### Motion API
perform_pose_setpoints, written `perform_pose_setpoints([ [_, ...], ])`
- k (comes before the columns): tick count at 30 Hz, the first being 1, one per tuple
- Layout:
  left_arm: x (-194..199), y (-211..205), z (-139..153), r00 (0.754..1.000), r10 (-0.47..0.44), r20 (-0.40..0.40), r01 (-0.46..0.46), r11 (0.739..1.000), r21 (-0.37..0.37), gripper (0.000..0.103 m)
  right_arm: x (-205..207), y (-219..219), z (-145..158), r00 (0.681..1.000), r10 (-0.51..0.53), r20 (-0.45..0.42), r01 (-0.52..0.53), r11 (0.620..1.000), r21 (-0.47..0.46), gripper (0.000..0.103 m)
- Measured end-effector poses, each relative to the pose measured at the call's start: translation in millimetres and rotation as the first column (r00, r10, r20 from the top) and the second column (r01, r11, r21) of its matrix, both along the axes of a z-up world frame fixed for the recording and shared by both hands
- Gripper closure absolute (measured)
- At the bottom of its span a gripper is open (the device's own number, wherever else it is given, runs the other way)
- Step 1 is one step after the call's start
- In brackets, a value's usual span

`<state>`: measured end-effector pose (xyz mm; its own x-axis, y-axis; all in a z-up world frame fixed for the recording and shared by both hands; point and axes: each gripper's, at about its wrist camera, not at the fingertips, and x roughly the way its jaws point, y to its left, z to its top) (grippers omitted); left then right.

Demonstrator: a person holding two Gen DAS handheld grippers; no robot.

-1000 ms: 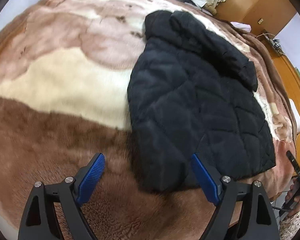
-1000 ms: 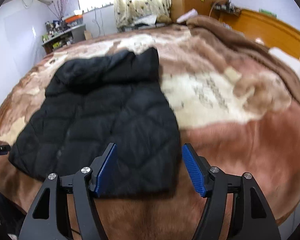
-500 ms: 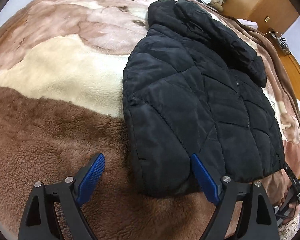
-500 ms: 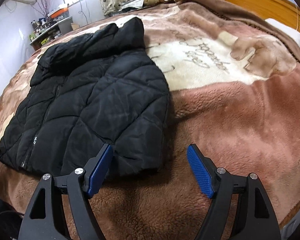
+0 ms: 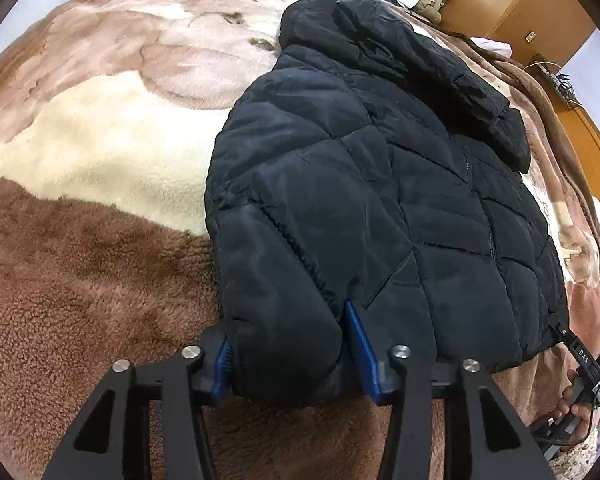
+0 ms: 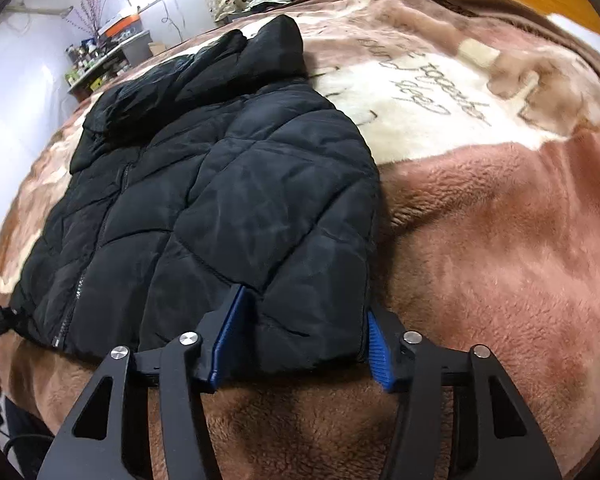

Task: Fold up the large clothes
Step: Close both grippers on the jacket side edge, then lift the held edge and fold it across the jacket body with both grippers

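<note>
A black quilted puffer jacket (image 5: 380, 184) lies flat on a brown and cream plush blanket (image 5: 80, 240), hood at the far end. In the left wrist view my left gripper (image 5: 290, 350) straddles the cuff end of the jacket's left sleeve, its blue pads pressing the sleeve from both sides. In the right wrist view the jacket (image 6: 220, 184) lies to the left, and my right gripper (image 6: 300, 332) has its blue pads around the near end of the right sleeve. Both grippers are narrowed onto the padded fabric.
The blanket (image 6: 500, 240) covers a wide bed. A wooden headboard (image 5: 596, 152) and cupboard stand at the right. A cluttered shelf (image 6: 100, 56) is far back left. A hand with a device (image 5: 580, 384) shows at the bed's near edge.
Both grippers have moved forward and down onto the jacket's sleeve ends. Their jaws have narrowed from wide open to closing around the fabric.
</note>
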<state>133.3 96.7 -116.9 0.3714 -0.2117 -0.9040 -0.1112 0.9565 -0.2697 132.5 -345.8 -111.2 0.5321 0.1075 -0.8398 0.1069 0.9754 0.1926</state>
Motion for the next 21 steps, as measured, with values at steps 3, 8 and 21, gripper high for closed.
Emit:
perform_pose_setpoints([
  [3,0.8,-1.7,2.7,1.000,-0.004,0.009,0.004,1.000,0.006,0.060,-1.0,5.1,3.1,1.000,0.013,0.012,-0.013,1.000,-0.016,0.056],
  [8,-1.7,-0.3,10.1,0.999,0.000,0.032,0.000,1.000,0.002,0.071,-2.0,2.1,7.7,1.000,0.002,0.023,-0.001,1.000,-0.015,0.076],
  [21,-15.7,2.8,63.3,0.987,-0.022,0.160,0.025,1.000,-0.019,0.079,-14.2,7.8,57.1,0.988,0.030,0.153,-0.031,1.000,0.005,0.087],
])
